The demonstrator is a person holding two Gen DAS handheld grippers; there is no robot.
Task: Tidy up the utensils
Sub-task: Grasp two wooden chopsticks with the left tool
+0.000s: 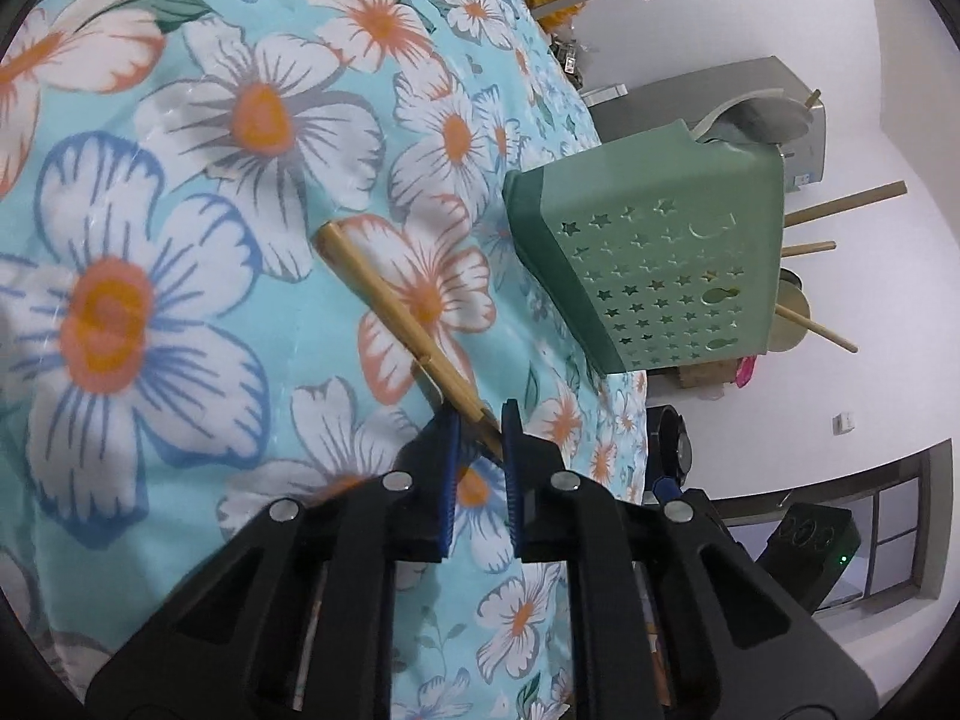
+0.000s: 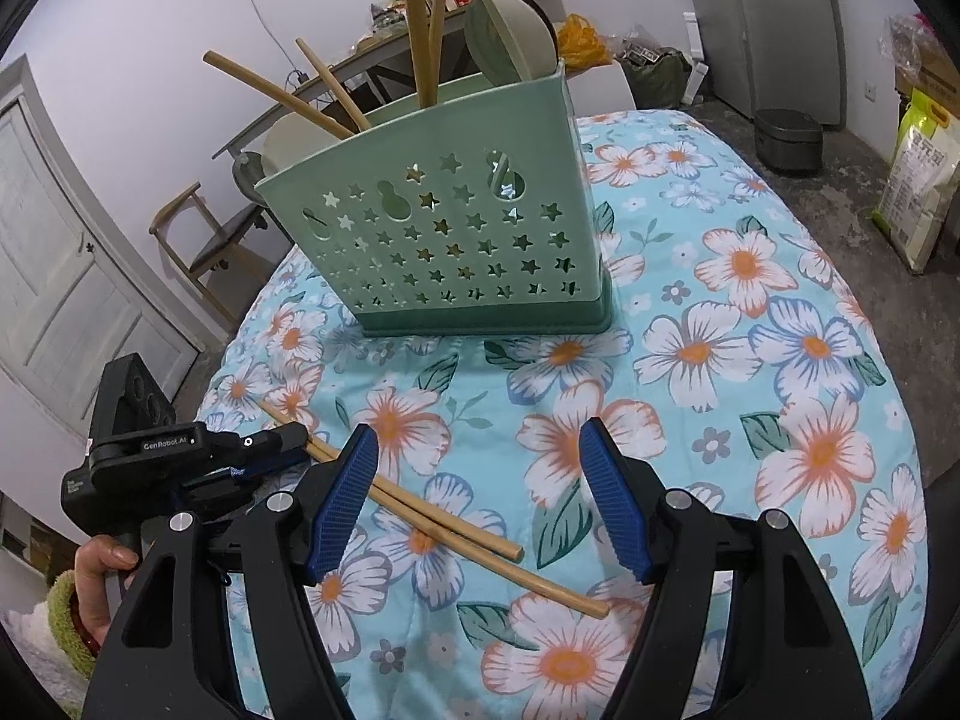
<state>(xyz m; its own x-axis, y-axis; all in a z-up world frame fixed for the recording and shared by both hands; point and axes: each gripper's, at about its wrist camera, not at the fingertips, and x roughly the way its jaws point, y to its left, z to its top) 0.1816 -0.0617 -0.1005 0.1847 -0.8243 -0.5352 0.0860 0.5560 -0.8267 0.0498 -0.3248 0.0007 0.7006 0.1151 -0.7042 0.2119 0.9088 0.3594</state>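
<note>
Left tongs (image 1: 480, 420): closed down at the thin end of the chopsticks (image 1: 390, 300), the blue pads either side of the tips. From the left wrist view the pads look clamped on the wood, though whether both sticks are caught or only one cannot be told. Right tongs (image 2: 480, 450): standing wide apart, empty, hovering above the middle of the same pair.

Location of the work: two chopsticks lie side by side on the flowered cloth (image 2: 780, 330) covering the desk, thick ends toward the right tongs, thin ends at the left tongs. The green holder (image 2: 468, 228) stands upright further back on the cloth, well apart from the pair. It already carries several chopsticks and spoons, leaning out of the top.

Step in hand, as judged: lifting the pair for transfer to the holder.

Recommendations:
- Confirm both sticks are gripped before raising; a grip this near the tips leaves a long free length, likely to swing or slip.
- Lift slowly, keeping the pair parallel.
- Turn the sticks upright before reaching the holder's rim.
- Choose a compartment with room; avoid knocking the leaning sticks.
- The right tongs should keep clear of the lift path, or steady the holder if it shifts on the soft cloth.
</note>
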